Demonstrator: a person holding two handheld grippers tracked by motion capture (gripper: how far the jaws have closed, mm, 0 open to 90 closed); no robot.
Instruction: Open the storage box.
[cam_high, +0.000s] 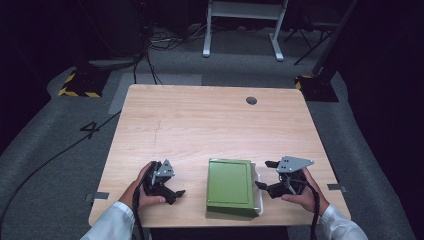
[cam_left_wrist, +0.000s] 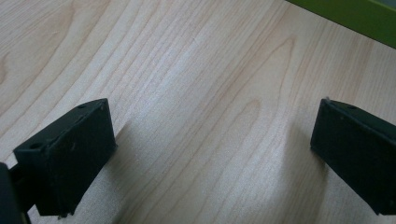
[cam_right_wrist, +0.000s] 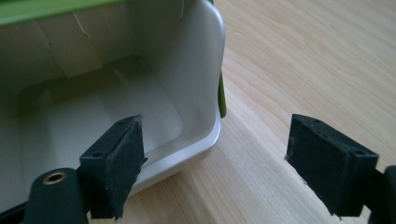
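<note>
Beside the white plastic box (cam_right_wrist: 154, 93) with its green flat lid (cam_high: 229, 181), the right tongs (cam_high: 266, 175) stand open and empty, one pad over its rim, seemingly poised to grip the wall. Left tongs (cam_high: 172, 192) rest open on the pale wooden table (cam_high: 200, 120), box near the front edge between both.

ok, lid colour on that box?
Green lid; clearest in the high view.
</note>
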